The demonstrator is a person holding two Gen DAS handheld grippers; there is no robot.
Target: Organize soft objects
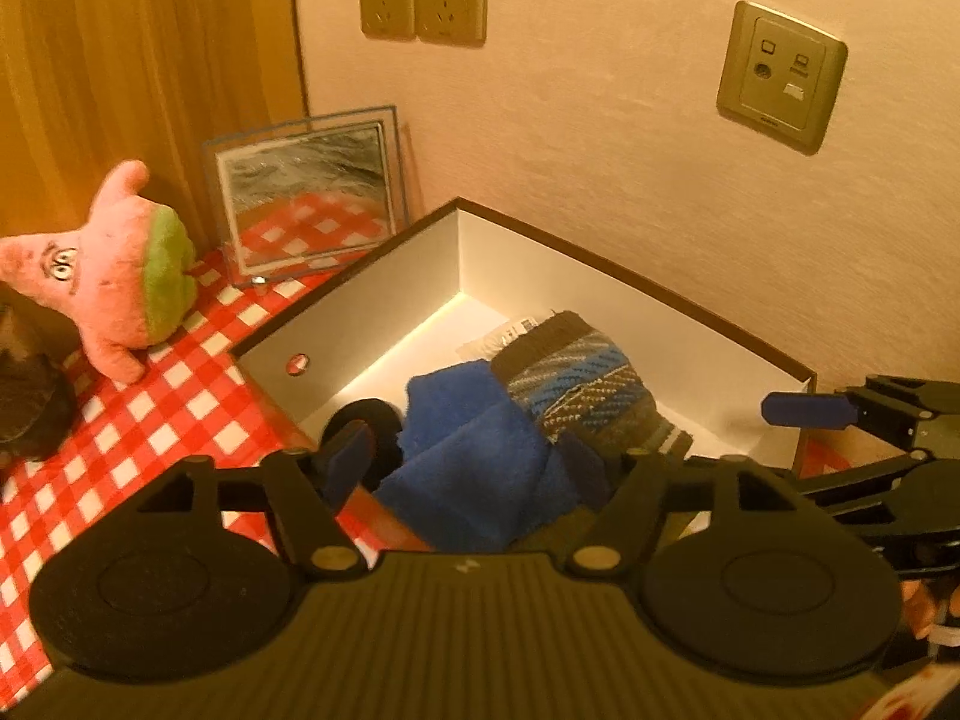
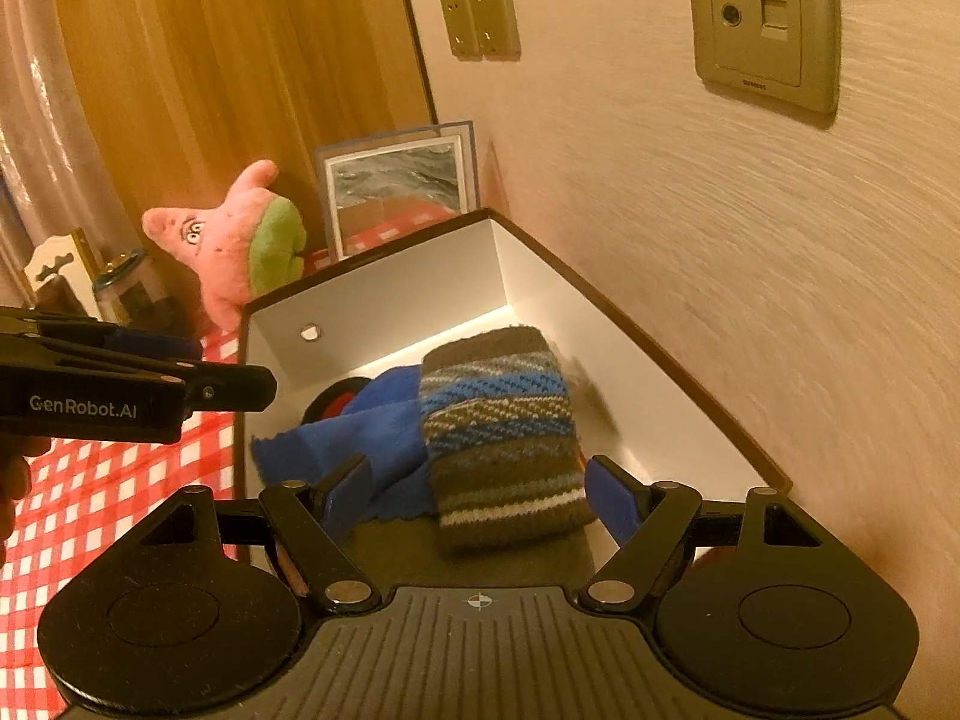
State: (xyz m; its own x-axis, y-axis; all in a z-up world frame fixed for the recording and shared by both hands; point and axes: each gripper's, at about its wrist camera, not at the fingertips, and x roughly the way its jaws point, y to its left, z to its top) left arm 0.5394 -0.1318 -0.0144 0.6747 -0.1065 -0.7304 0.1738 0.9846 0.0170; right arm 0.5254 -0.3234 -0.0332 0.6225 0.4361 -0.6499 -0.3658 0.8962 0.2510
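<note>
Both grippers stood wide open over the white box (image 1: 384, 324) and clamped nothing. Blue pads of the left gripper (image 1: 465, 468) flanked the blue cloth (image 1: 474, 456) without pinching it; the right gripper (image 2: 480, 495) spread its fingers around the near end of the striped knit piece (image 2: 501, 426). Cloth and knit lay side by side, touching, inside the box, while the pink star plush (image 1: 114, 276) sat on the checked tablecloth (image 1: 120, 438) beyond the box's far left corner

Left gripper (image 1: 468, 468): matte black ribbed housing, two round discs, brass-coloured pivot pins, blue finger pads (image 1: 348, 459); white "GenRobot.AI" lettering is printed on its side. Right gripper (image 2: 480, 495): identical build, white crosshair mark.
</note>
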